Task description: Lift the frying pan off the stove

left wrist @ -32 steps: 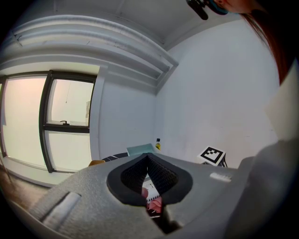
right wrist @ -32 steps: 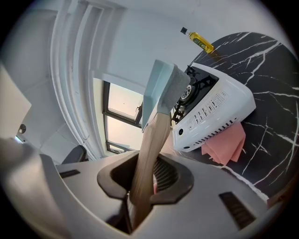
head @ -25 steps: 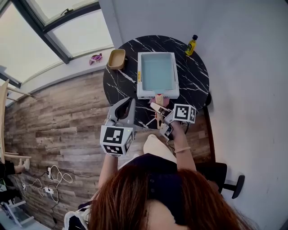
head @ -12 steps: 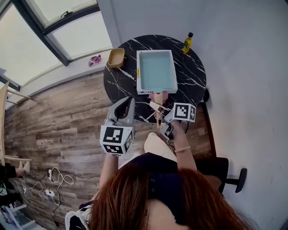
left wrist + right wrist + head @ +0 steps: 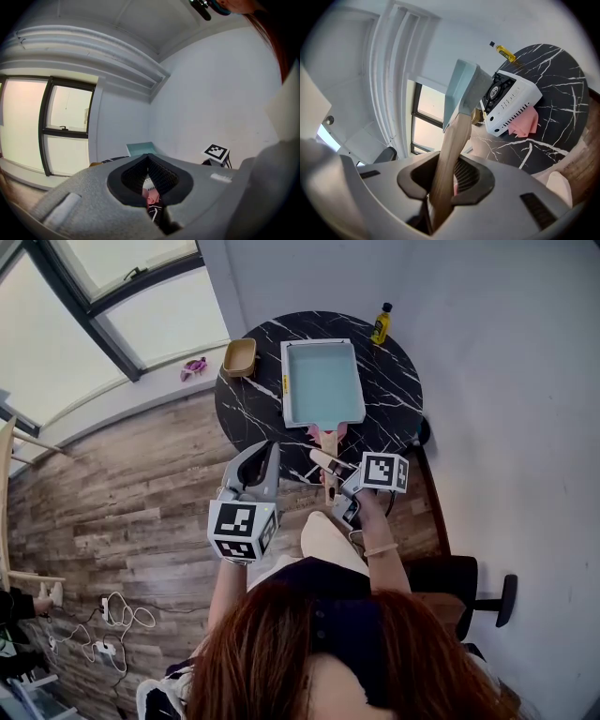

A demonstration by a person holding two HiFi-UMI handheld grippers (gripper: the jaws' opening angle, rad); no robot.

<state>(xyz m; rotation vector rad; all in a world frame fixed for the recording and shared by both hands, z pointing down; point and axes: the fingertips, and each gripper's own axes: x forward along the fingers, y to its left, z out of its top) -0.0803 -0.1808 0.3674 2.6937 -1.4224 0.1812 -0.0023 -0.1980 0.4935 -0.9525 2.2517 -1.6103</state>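
A pale blue square frying pan (image 5: 323, 382) with a wooden handle (image 5: 328, 451) hangs over the round black marble table (image 5: 394, 409). My right gripper (image 5: 330, 474) is shut on the handle (image 5: 450, 154). In the right gripper view the pan (image 5: 461, 89) is tilted up, well above the white stove (image 5: 508, 105), with air between them. From the head view the pan covers the stove. A pink cloth (image 5: 525, 124) lies by the stove's front. My left gripper (image 5: 265, 451) is held left of the handle, jaws shut on nothing (image 5: 149, 173), touching neither pan nor stove.
A yellow oil bottle (image 5: 381, 324) stands at the table's far right edge and a tan bowl (image 5: 240, 357) at its far left. A black chair (image 5: 459, 592) is to my right. Cables (image 5: 117, 620) lie on the wooden floor; windows are at the left.
The pan has risen off the stove in my right gripper; the stove's white front no longer shows below it in the head view. Both hands have drawn back from the table.
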